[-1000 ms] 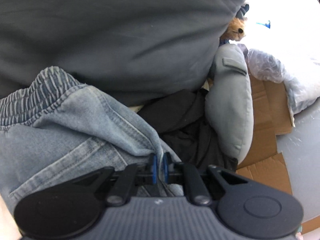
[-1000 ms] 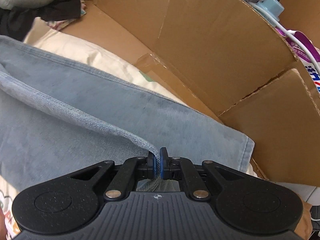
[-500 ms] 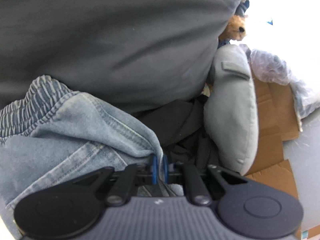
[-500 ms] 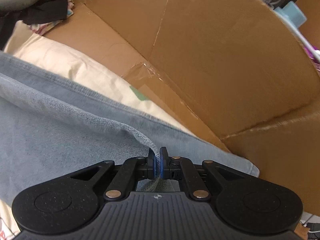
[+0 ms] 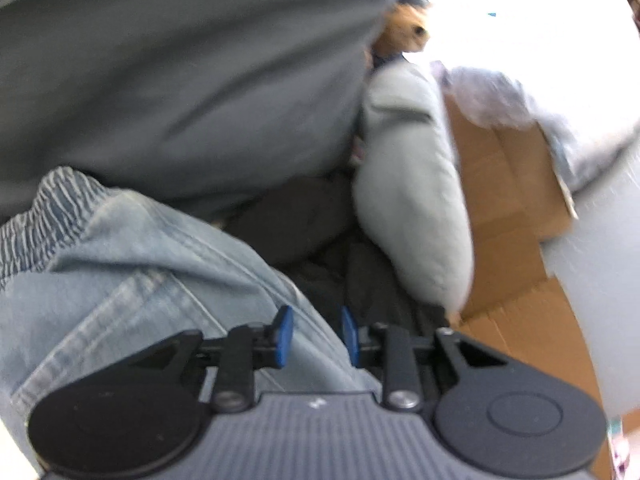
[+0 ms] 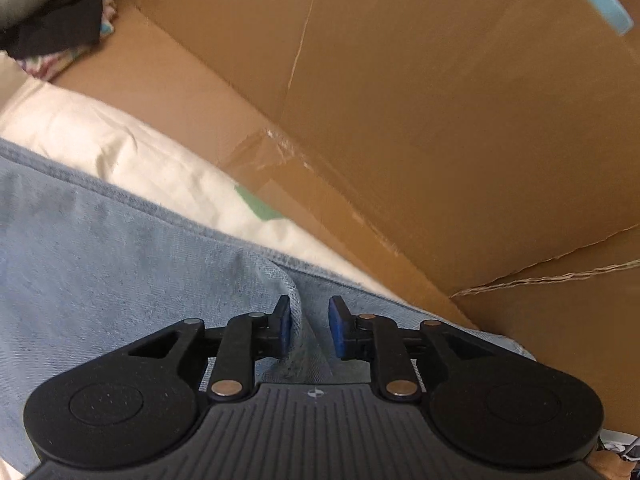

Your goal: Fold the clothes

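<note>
**A:** ok so what's seen here, biggest stuff first?

**B:** In the right wrist view most of the frame is taken up by a big cardboard box, walls standing up, floor flap taped. Laid in it is a cream cloth with a green mark, and the light blue jeans are spread flat on top of that. A dark bundle is stuffed in the far corner. In the left wrist view a large grey cushion fills the top, with a pale grey pillow leaned beside it and black clothing piled below them.

**A:** and the jeans on that side?

**B:** The elastic waistband end is seen bunched up at lower left, pocket seam showing. It's pretty blurred tbh.

**A:** claws?

**B:** The left claw is being opened; a fold of denim is seen between the blue pads, not pressed. Same for the right claw: opening, the hem ridge lies between the pads, just beside the left one, not squeezed.

**A:** smaller bits?

**B:** An orange plush toy is tucked behind the cushion.
</note>
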